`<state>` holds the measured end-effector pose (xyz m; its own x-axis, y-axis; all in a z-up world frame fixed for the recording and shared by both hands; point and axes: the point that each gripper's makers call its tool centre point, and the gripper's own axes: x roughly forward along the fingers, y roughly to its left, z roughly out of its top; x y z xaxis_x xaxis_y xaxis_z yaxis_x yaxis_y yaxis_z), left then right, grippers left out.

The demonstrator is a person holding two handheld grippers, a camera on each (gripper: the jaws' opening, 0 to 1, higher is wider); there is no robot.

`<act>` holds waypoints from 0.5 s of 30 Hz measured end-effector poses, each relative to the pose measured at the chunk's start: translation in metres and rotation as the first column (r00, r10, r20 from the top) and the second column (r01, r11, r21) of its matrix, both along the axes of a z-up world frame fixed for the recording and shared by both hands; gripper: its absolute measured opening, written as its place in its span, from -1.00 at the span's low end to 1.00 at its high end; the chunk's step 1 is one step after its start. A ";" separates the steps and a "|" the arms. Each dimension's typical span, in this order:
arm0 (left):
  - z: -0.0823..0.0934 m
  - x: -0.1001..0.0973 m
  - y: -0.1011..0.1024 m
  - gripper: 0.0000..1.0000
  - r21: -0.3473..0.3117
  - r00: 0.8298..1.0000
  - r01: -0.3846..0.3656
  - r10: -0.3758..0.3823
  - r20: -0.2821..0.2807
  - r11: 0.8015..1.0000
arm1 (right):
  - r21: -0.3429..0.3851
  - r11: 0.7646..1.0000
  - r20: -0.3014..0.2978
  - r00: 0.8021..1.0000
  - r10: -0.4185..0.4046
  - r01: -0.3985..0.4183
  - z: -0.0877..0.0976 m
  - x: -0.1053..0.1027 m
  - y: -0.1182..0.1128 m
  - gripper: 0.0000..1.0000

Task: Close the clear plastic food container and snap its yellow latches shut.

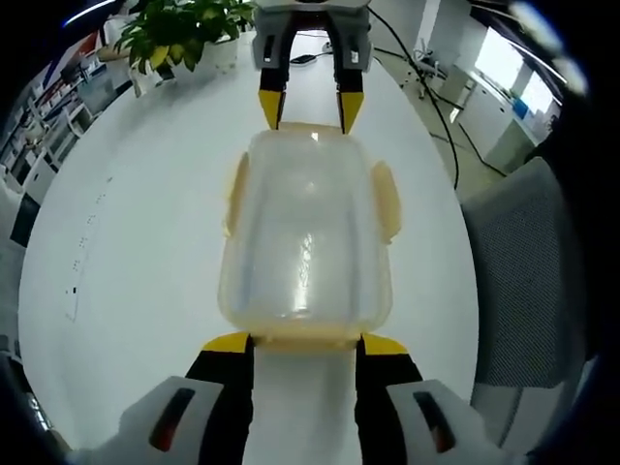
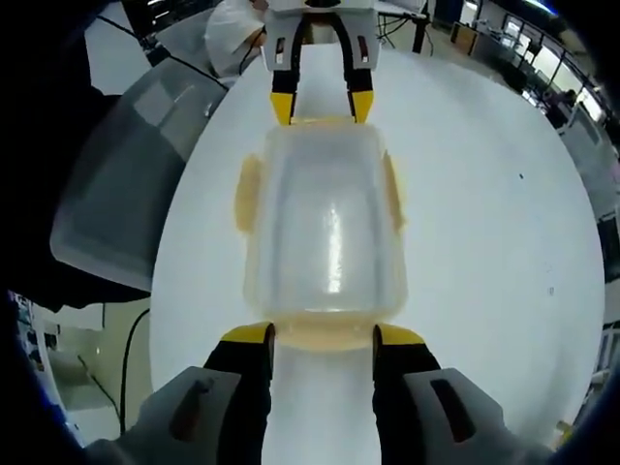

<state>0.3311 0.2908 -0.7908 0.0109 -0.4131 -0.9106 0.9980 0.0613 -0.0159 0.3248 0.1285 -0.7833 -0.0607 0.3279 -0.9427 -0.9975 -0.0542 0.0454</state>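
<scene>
A clear plastic food container (image 1: 305, 242) stands on the white table with its lid on, lengthwise between my two grippers. Pale yellow latches (image 1: 235, 199) stick out at its long sides, and another runs along each short end. In the left gripper view, my left gripper (image 1: 305, 343) is open, its yellow tips on either side of the near end latch (image 1: 305, 336). My right gripper (image 1: 310, 108) faces it at the far end. In the right gripper view, the container (image 2: 325, 232) lies ahead of my open right gripper (image 2: 324, 335), and the left gripper (image 2: 321, 105) is open at the far end.
The round white table (image 1: 136, 252) has bare room on both sides of the container. A potted plant (image 1: 179, 34) stands at its far edge. A grey chair (image 1: 533, 271) sits beside the table, seen again as the chair (image 2: 126, 184). Cables (image 1: 436, 97) trail off the table.
</scene>
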 end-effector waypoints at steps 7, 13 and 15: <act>0.000 -0.001 -0.001 -0.23 -0.007 1.000 -0.003 0.003 -0.002 1.000 | -0.015 1.000 -0.005 1.000 -0.016 0.016 -0.003 0.000 -0.003 -0.22; -0.001 -0.002 0.000 -0.21 -0.009 1.000 -0.007 0.006 -0.004 1.000 | -0.018 0.999 -0.009 0.999 -0.032 0.032 -0.002 0.000 -0.005 -0.19; -0.001 -0.002 0.001 -0.21 -0.013 1.000 -0.029 0.029 -0.010 0.999 | 0.016 0.997 0.006 0.997 -0.075 0.075 0.002 0.005 -0.002 -0.12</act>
